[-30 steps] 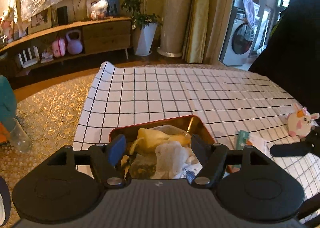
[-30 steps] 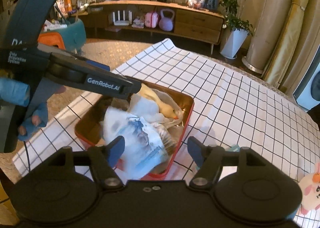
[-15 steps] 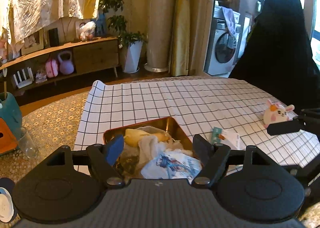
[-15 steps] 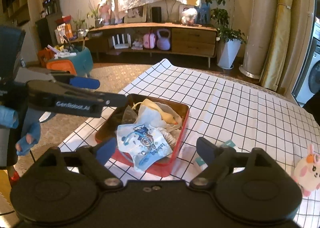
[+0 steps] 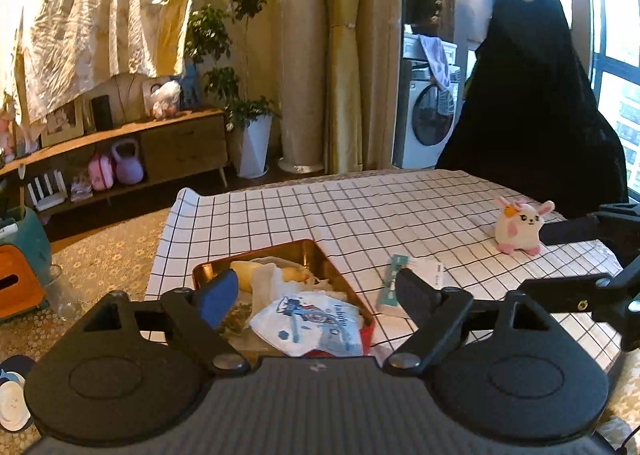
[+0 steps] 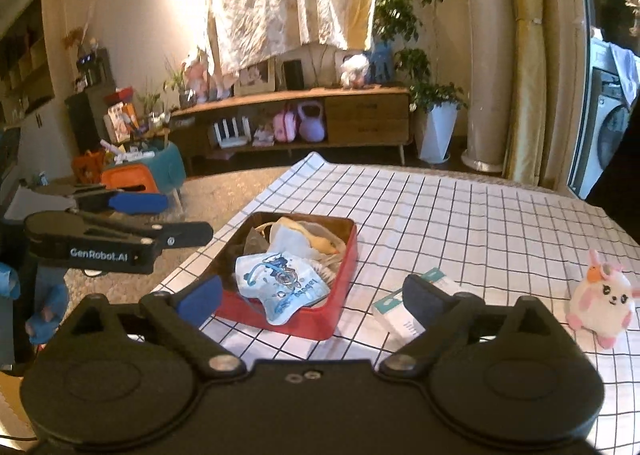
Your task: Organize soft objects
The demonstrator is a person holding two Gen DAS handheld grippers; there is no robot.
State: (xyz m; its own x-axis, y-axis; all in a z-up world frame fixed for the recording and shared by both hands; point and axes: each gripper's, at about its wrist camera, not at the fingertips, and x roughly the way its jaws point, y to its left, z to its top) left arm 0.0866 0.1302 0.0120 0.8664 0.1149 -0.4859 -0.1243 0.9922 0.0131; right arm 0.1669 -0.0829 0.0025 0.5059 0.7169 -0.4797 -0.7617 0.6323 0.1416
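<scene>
A red tin tray (image 5: 317,246) (image 6: 280,322) on the checked cloth holds a yellow duck toy (image 6: 318,240), white cloth and a blue-and-white soft packet (image 5: 308,319) (image 6: 280,281) on top. My left gripper (image 5: 316,293) hangs back from the tray's near side, jaws opening, nothing between them. My right gripper (image 6: 310,295) is also drawn back, jaws opening and empty. A white-and-pink bunny plush (image 5: 518,225) (image 6: 600,301) sits on the cloth to the right. A teal-and-white tissue pack (image 5: 394,279) (image 6: 394,311) lies between tray and bunny.
The checked cloth (image 6: 460,223) covers a round table (image 5: 108,255). A dark draped shape (image 5: 532,107) stands behind the far right edge. The left gripper's fingers (image 6: 140,203) show at the left, the right gripper's fingers (image 5: 572,225) at the right. A sideboard, plant and washing machine line the walls.
Both grippers have drawn back and up from the tray with their jaws spreading wider. The blue-and-white packet now lies free on top of the tray's contents.
</scene>
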